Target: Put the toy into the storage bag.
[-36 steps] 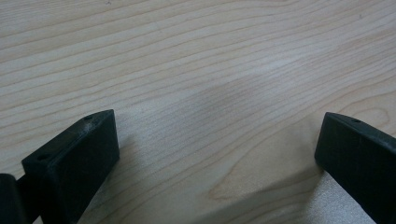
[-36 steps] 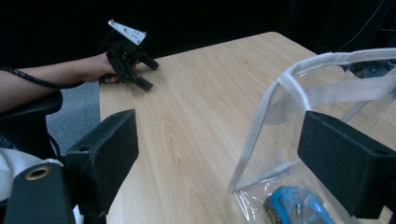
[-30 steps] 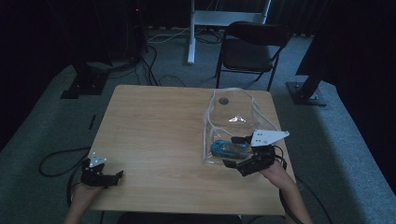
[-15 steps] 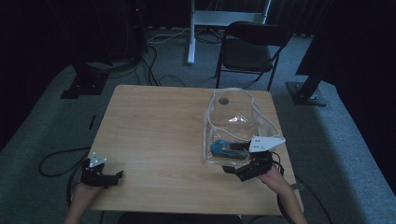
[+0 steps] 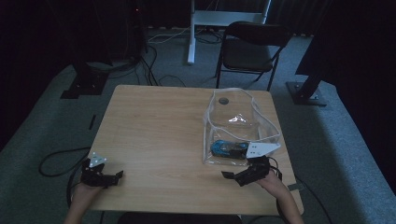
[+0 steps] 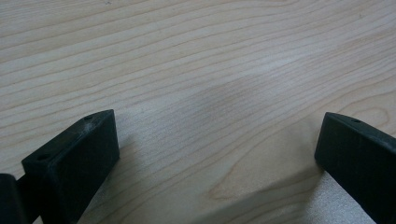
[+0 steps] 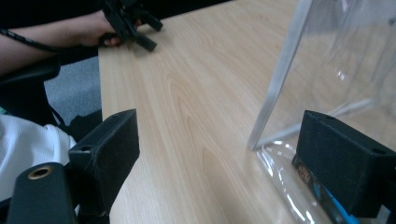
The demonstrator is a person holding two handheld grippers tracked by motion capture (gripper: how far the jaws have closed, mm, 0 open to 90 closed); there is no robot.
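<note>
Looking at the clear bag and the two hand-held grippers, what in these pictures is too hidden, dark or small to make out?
- Blue object inside the clear bag: too small and dim in the high view to identify; in the right gripper view a jaw covers it.
- Dark round spot at the bag's far end: too small.
- Left hand-held gripper: its body is cut off by the bottom edge of the left gripper view.

Bare table point(image 5: 159, 140) wide open across left and middle, clear pouch point(image 5: 236, 126) blocking the right side, toy car point(image 5: 229, 148) inside
</note>
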